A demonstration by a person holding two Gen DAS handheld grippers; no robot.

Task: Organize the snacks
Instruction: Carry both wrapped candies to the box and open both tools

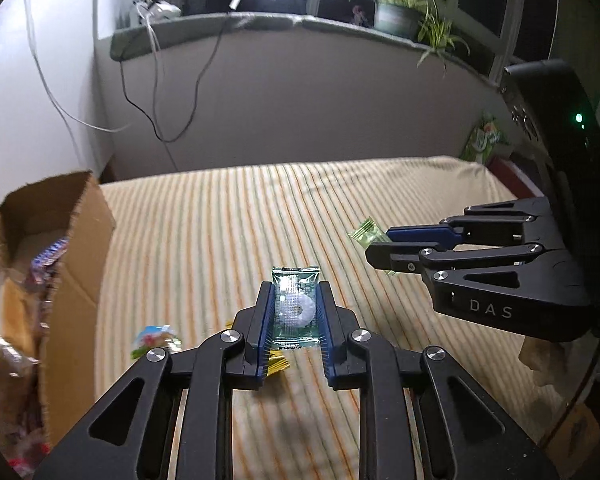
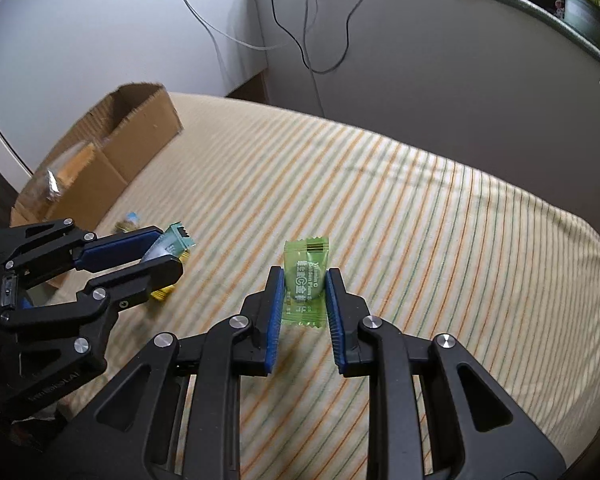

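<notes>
The left gripper (image 1: 296, 312) pinches a clear teal wrapper with a white ring-shaped candy (image 1: 296, 307) between its blue pads, held above the striped surface (image 1: 228, 216); the wrapper's lower edge is partly covered by the fingers. The right gripper (image 2: 303, 294) is clamped on a green Vitamin C candy packet (image 2: 305, 280), its sides tucked behind the pads — in the left wrist view only a green corner of it shows past the fingertips. At the left stands an open cardboard box (image 1: 88, 236), blurred and cut off by the frame, with snack bags inside (image 1: 48, 264) too smeared to read. A small colourful packet (image 1: 156, 340) lies on the cloth near the box, and a yellow wrapper (image 1: 276, 364) peeks out under the left gripper, mostly hidden. A green bag (image 1: 485, 136) at the far right edge is half concealed behind the other handle
</notes>
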